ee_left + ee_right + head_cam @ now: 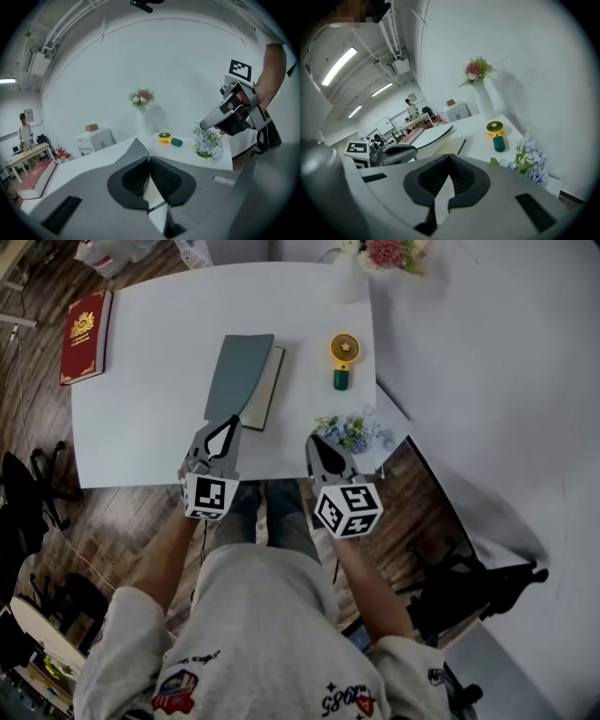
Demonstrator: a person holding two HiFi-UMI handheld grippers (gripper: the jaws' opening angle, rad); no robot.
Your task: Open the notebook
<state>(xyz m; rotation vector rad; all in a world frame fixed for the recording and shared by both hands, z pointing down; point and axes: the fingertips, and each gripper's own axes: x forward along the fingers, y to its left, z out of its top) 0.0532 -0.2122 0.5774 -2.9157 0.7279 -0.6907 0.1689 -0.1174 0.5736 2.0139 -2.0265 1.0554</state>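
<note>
At the near end of the notebook [267,388], the left gripper [223,426] is pressed together on the grey cover [240,371], which it pinches by its edge. The cover stands raised off the pages, and a strip of cream paper shows to its right. The notebook lies near the middle of the white desk [141,413]. The right gripper [449,159] hangs to the right of the notebook, just off the desk's near edge, with its tips together on nothing. Risk noted: the bite is on a narrow margin of a thin sheet, so the cover may slip out and drop shut. Nothing holds the page block down, so it may slide or lift with the cover on the smooth desk top. A sharp pull could crease the cover at the pinch. The cover looks matte, flat and slightly flexible, and the page block is a slim rectangle. The gripper pads are black and ribbed. A yellow and green hand fan [343,360] lies to the right of the notebook, clear of the likely swing.
</note>
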